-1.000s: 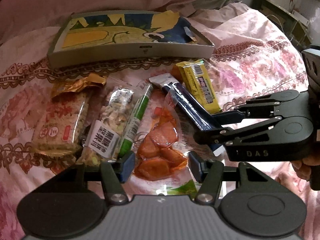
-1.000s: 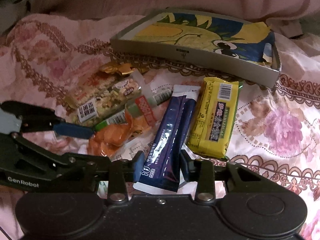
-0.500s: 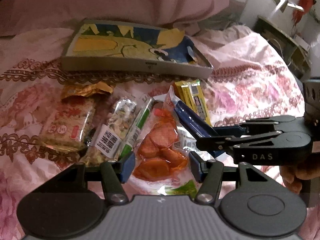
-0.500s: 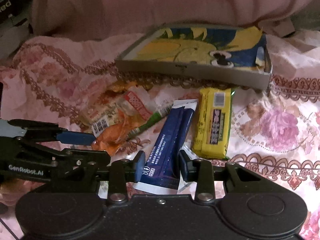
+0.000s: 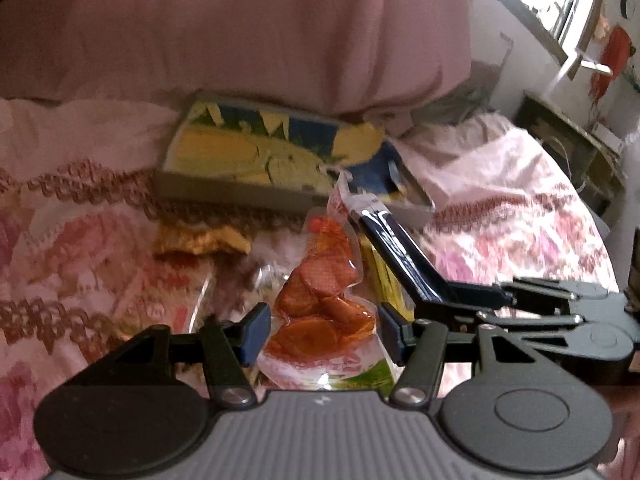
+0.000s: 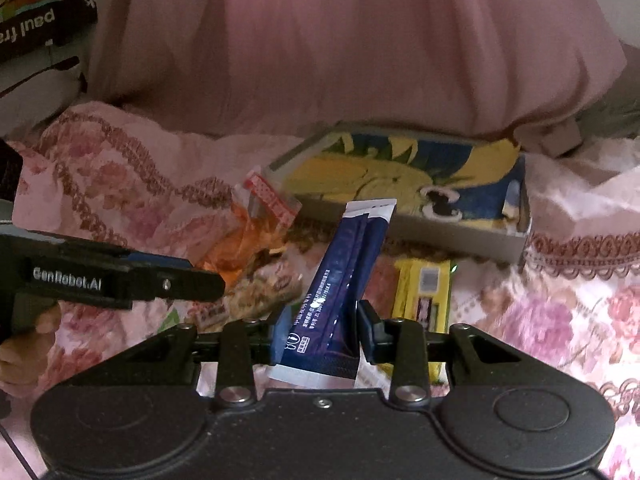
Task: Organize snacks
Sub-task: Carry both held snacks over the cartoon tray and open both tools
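My left gripper (image 5: 322,330) is shut on a clear packet of orange snack pieces (image 5: 324,300) and holds it lifted off the bed. My right gripper (image 6: 322,330) is shut on a dark blue snack packet (image 6: 344,280), also lifted and tilted up toward the tray. The shallow grey tray (image 5: 240,196) with a yellow and blue cartoon lining lies ahead, also in the right wrist view (image 6: 460,236). A yellow snack bar (image 6: 424,292), a nut packet (image 6: 260,292) and a gold-topped packet (image 5: 200,240) lie on the bed.
The floral pink bedsheet (image 6: 560,320) covers the bed. A large pink pillow (image 5: 260,40) rises right behind the tray. A dark side table (image 5: 572,140) and window stand at the far right. A printed box (image 6: 40,20) sits at the far left.
Both grippers have risen off the bed with their packets, the orange one in the left and the blue one in the right. The views have tilted up toward the tray and pillow.
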A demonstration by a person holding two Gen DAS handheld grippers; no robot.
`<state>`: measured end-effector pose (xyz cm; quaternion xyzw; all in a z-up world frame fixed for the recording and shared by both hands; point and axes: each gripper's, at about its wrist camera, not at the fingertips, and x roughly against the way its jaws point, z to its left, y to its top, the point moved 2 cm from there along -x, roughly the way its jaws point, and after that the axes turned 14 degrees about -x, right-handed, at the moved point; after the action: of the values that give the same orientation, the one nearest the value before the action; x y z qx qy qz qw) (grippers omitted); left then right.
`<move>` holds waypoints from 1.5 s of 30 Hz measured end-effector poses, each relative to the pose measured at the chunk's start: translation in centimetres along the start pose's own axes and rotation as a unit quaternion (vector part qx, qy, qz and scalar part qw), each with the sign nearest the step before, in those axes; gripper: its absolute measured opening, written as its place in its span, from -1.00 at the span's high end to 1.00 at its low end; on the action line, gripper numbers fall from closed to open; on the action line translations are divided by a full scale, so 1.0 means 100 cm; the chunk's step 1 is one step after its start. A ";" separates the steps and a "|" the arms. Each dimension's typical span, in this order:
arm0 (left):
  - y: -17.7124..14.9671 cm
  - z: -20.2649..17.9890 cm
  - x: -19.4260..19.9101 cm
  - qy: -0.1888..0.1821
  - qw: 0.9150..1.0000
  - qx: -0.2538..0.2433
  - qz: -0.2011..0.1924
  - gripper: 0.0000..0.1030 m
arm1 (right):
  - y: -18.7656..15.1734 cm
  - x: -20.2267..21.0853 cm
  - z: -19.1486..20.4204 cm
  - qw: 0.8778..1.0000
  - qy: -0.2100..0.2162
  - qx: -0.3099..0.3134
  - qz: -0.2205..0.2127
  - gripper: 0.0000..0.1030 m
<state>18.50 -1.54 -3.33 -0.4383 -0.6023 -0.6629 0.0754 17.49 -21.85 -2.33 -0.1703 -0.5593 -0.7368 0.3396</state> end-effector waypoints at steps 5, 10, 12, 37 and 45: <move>0.025 0.011 -0.006 0.014 1.000 0.027 -0.009 -0.21 | 0.022 -0.010 -0.007 0.999 -0.006 -0.001 -0.042 0.27; 0.065 0.020 -0.029 0.035 0.998 0.022 -0.037 -0.22 | 0.050 -0.030 -0.024 0.996 -0.032 -0.015 -0.082 0.27; 0.082 0.025 -0.046 0.042 0.997 0.037 -0.055 -0.21 | 0.057 -0.041 -0.033 0.995 -0.040 -0.033 -0.084 0.27; 0.099 0.074 -0.168 0.105 0.988 0.096 -0.053 -0.23 | 0.092 -0.137 -0.082 0.988 -0.120 -0.062 -0.077 0.53; 0.099 0.073 -0.165 0.102 0.990 0.090 -0.046 -0.34 | 0.094 -0.127 -0.083 0.987 -0.119 -0.068 -0.087 0.07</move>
<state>38.26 -4.91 -8.00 -0.3321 -0.6677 -0.6503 0.1450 34.04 -27.05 -6.32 -0.2301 -0.5568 -0.7746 0.1924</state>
